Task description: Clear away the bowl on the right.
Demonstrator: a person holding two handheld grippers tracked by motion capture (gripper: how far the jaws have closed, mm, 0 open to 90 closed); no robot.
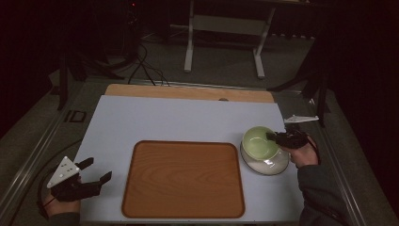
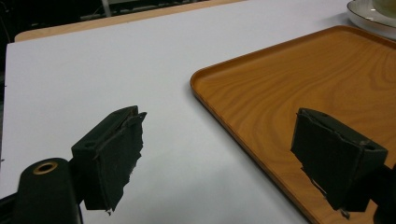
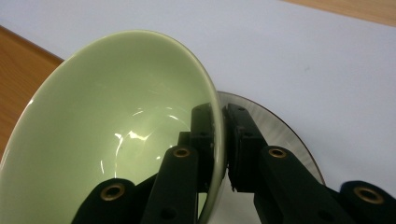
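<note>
1. Two grippers are in play. The right gripper pinches the near wall of the green bowl, one jaw inside the rim and one outside, as the right gripper view shows.
2. The bowl sits tilted over the white saucer, to the right of the wooden tray. Whether its base touches the saucer cannot be told. A rim pinch suits a thin-walled vessel; the tilt appears to follow from lifting by one side only.
3. The left gripper rests at the near left corner of the white mat, jaws spread wide with nothing between them. It points toward the tray, judged to be standing by.
4. The tray lies bare at the middle of the mat, a likely destination for the bowl.
5. Risk noted: a glazed rim held at one point may swing or slip.
</note>
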